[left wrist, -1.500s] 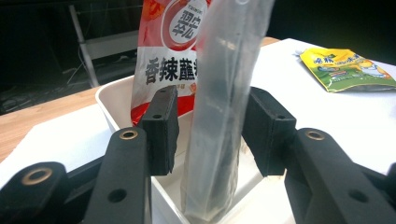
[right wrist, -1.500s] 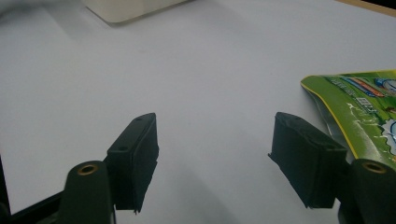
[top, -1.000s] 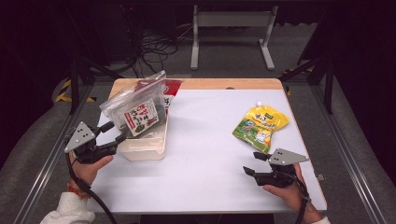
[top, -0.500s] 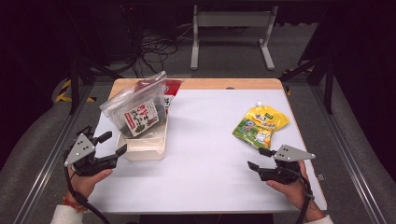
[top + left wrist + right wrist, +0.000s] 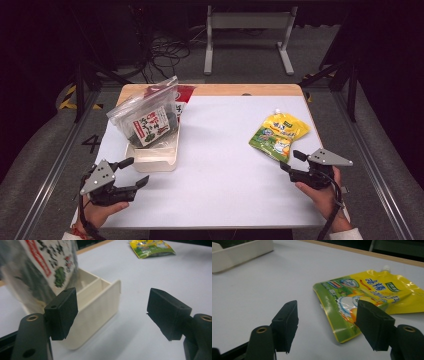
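At the near left edge of the white surface, the left gripper hung with its fingers wide apart and nothing between them; they had just been opening further. Just beyond them stood the cream divided tray, its near corner showing beside the left finger in the left gripper view (the tray sat ahead and slightly to that side, not between the fingers). A clear zip bag of dark seaweed snack leaned upright in the tray's far part, a red packet behind it.

At the near right, the right gripper also held its fingers wide, gripping nothing. The yellow-and-green spout pouch lay flat on the surface just ahead of them; in the right gripper view its near corner reached toward the gap, closer to the right finger, without touching either. Its white spout pointed to the surface's far edge.
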